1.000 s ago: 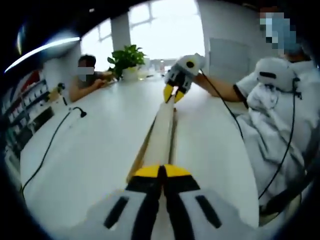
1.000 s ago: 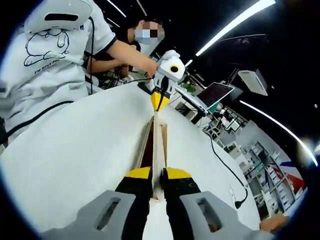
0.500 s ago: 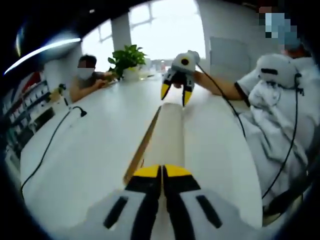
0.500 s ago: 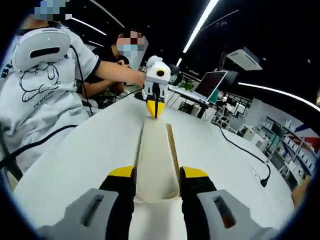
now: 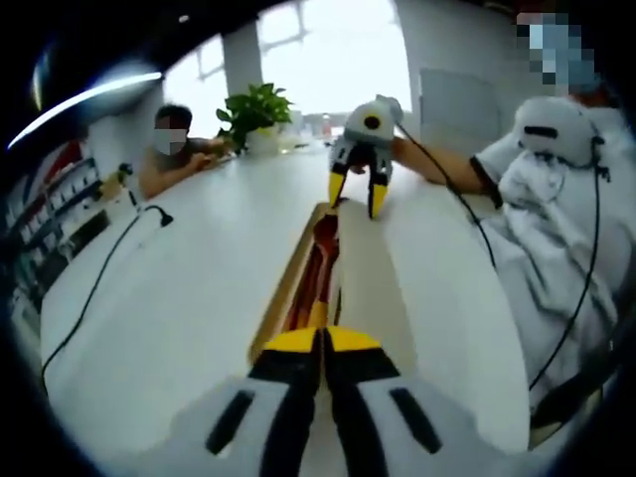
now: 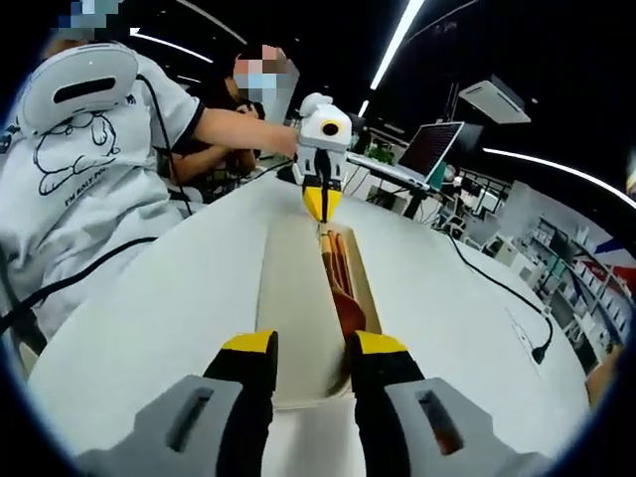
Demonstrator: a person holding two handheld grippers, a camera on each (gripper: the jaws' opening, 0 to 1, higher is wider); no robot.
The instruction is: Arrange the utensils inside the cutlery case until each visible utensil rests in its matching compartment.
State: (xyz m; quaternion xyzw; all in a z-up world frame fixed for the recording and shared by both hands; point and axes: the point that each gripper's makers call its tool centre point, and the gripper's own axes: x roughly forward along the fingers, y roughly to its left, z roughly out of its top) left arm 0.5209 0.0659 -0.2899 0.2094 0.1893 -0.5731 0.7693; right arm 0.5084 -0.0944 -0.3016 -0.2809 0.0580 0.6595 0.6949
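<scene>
Cutlery case [image 6: 350, 283] on white table [image 6: 159, 288]; lid [image 6: 296, 298] alongside

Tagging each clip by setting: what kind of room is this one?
Probably an office or lab workroom: a long white table with seated people, a laptop and cables, shelving along the wall, strip ceiling lights, a potted plant by windows.

The only lettering was on the person's white shirt [image 6: 94, 174], at about ten o'clock in the right gripper view: a short line of print under a rabbit drawing [image 6: 75, 149]. It was too small and blurred to read. No other text, brand or number could be made out.
</scene>
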